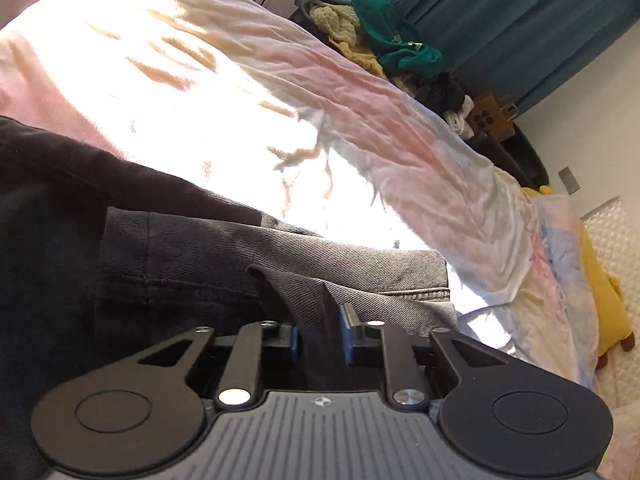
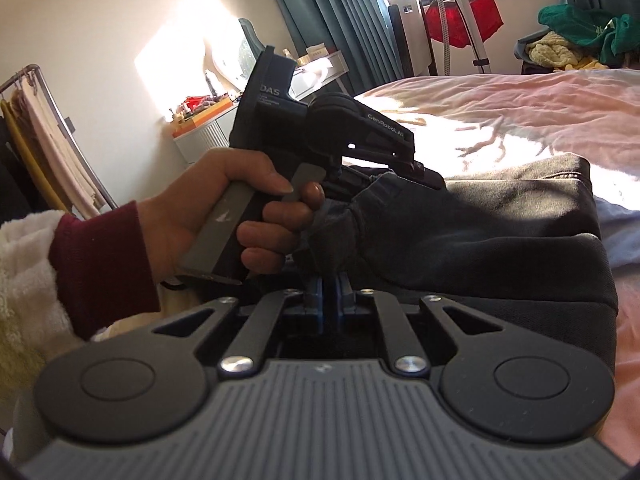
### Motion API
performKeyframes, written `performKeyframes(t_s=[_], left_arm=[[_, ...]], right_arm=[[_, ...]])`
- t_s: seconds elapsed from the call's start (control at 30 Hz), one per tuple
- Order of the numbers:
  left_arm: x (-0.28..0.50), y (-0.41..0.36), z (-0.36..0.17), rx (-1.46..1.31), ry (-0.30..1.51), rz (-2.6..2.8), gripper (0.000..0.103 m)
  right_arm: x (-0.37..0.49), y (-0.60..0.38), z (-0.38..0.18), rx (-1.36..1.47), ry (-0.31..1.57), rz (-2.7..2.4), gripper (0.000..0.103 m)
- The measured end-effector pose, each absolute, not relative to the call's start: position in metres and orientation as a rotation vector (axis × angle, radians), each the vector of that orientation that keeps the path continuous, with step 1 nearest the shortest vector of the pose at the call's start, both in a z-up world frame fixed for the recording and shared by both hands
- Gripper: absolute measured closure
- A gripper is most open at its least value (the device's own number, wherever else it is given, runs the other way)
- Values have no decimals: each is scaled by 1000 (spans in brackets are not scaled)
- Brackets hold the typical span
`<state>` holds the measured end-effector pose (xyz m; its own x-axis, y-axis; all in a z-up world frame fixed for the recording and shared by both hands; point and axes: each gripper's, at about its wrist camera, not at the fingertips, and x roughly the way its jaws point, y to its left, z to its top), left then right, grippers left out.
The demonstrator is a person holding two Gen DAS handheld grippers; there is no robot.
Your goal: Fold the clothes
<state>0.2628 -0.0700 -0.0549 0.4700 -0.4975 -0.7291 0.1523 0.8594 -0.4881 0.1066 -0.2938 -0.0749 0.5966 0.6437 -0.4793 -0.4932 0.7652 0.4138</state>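
Observation:
A dark grey denim garment point(image 1: 192, 256) lies on the pastel bedsheet point(image 1: 360, 120). My left gripper point(image 1: 320, 332) is shut on a fold of this garment right at its blue pads. In the right wrist view the same garment point(image 2: 500, 232) is folded over on the bed. My right gripper point(image 2: 330, 292) is shut on a bunched edge of it. The left gripper point(image 2: 428, 178), held by a hand in a maroon sleeve, grips the cloth just beyond my right gripper.
A pile of clothes with a green garment point(image 1: 396, 40) sits at the bed's far side, also in the right wrist view point(image 2: 580, 32). Teal curtains point(image 1: 520, 20), a drying rack point(image 2: 48, 140) and a small table point(image 2: 208, 124) stand around the bed.

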Motion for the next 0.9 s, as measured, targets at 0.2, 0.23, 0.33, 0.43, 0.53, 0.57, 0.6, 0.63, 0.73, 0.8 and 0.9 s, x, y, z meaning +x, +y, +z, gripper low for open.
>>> performKeyframes(t_s=[0.2, 0.23, 0.33, 0.43, 0.53, 0.57, 0.6, 0.63, 0.73, 0.8, 0.9], left_arm=[[256, -59, -34, -316, 885, -388, 99], [256, -59, -34, -296, 888, -376, 99], [259, -64, -47, -214, 929, -330, 97], [264, -69, -63, -136, 955, -313, 93], [262, -69, -63, -142, 935, -312, 87], [260, -67, -59, -144, 926, -310, 83], [256, -66, -55, -137, 913, -310, 71], [251, -64, -49, -118, 893, -299, 57], [227, -55, -28, -65, 815, -261, 39], [206, -40, -12, -72, 773, -256, 30], [172, -20, 10, -48, 723, -260, 19]], right_arm=[[113, -281, -85, 251, 679, 626, 92], [114, -280, -87, 250, 686, 613, 92], [119, -278, -94, 245, 712, 577, 92], [122, -276, -99, 247, 733, 569, 91], [124, -273, -105, 250, 754, 562, 91], [125, -273, -107, 251, 761, 559, 91], [126, -272, -108, 251, 768, 556, 90], [127, -271, -110, 252, 776, 554, 90], [128, -269, -115, 253, 793, 546, 90], [122, -268, -110, 241, 770, 540, 87], [110, -269, -100, 216, 693, 516, 64]])
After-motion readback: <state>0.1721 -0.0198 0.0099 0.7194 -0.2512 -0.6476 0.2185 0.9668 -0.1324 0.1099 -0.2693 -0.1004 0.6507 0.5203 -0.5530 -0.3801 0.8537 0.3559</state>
